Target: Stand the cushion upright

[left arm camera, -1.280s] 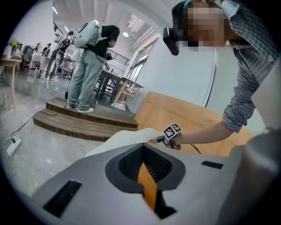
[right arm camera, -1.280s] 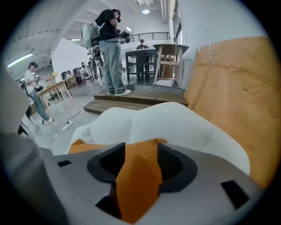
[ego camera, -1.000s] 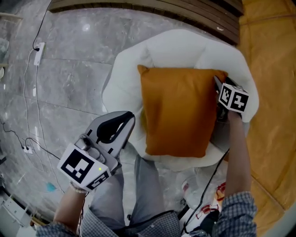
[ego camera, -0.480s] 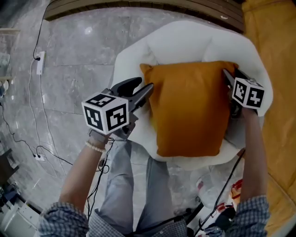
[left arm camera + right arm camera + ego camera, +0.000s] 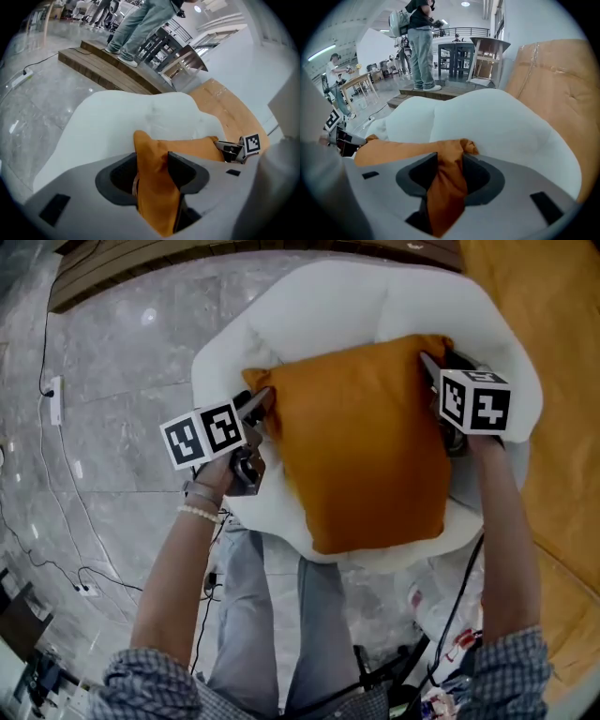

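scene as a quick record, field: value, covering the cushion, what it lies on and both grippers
cushion: orange, broad face up, not yet upright
seat: white, padded, under the cushion
left gripper: at the cushion's left edge; jaws have just been opening, edge between them, not clamped
right gripper: at the cushion's far right corner; jaws have just been closing, fabric pinched between them
floor: grey marble

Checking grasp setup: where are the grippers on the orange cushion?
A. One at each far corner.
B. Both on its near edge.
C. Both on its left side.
A: the far left corner of the cushion sits between the jaws of the left gripper, which have just been opening; the far right corner between those of the right gripper, just closing.
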